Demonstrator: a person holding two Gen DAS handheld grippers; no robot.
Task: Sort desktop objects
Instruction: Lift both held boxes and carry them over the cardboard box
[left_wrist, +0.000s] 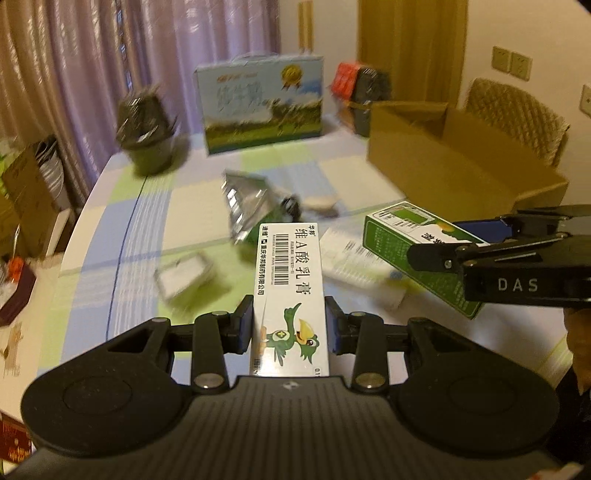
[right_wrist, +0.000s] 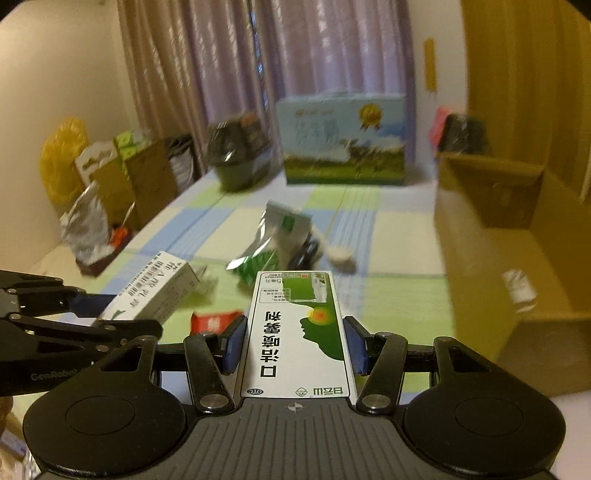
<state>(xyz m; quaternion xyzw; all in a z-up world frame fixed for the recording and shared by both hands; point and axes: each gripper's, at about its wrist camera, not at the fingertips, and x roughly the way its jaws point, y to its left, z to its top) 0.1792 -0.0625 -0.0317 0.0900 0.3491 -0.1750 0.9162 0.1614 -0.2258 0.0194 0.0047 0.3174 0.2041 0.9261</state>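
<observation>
Two cartons aloft, one box waiting

The left gripper (left_wrist: 290, 325) is clamped on a white carton (left_wrist: 290, 291), the right gripper (right_wrist: 293, 343) on a green carton (right_wrist: 295, 332); the open box (right_wrist: 517, 266) sits ahead-right. The cartons, side by side, risk knocking together and twisting loose.

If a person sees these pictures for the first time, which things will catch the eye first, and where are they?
First come the two boxes held up above the table: the left gripper is shut on a white box with a green bird, and the right gripper on a green-and-white box. Next is the open carton at the right side of the checked tablecloth, then the crumpled foil bag in the middle.
</observation>
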